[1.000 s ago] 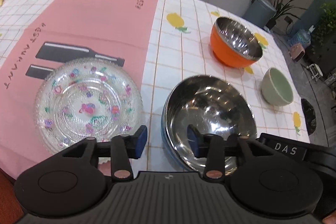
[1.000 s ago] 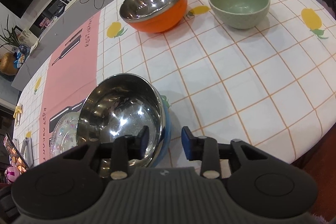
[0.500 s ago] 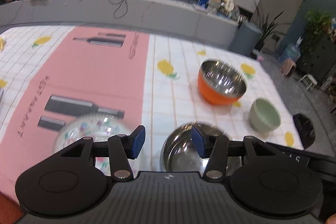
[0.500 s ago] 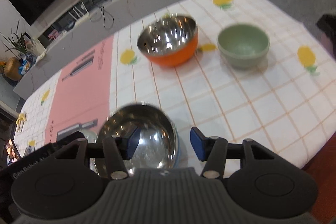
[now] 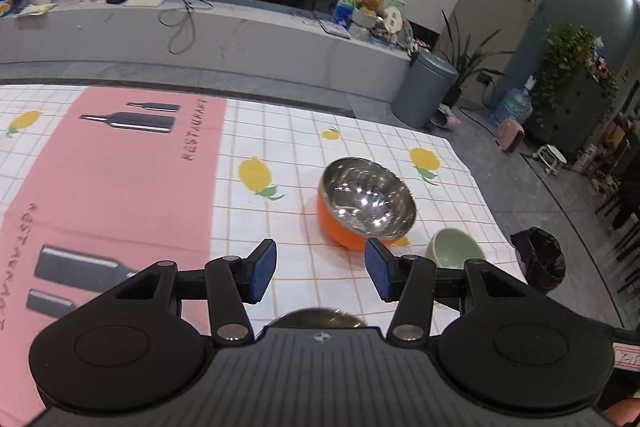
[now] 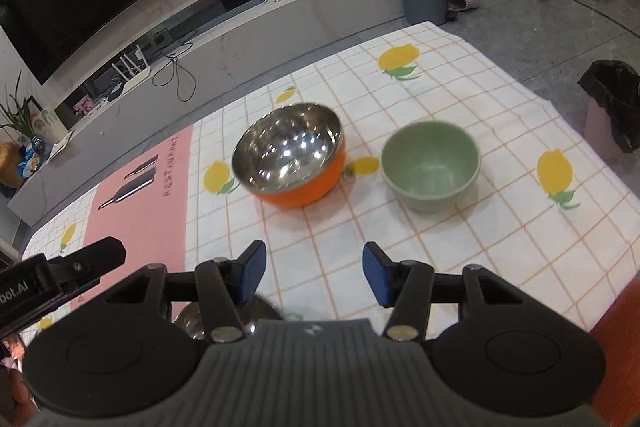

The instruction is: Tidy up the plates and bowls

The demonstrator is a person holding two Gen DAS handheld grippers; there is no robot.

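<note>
Both the left gripper [image 5: 320, 277] and the right gripper [image 6: 314, 275] hang above the checked tablecloth [image 6: 500, 227] with their blue pads apart and nothing between them. The orange bowl [image 6: 298, 163], steel-lined, stands upright on the cloth as the landmark; the green bowl [image 6: 430, 165] sits just beside it, not touching. A steel bowl [image 6: 224, 319] lies nearer than the orange bowl, mostly hidden under the grippers' bodies.
</note>
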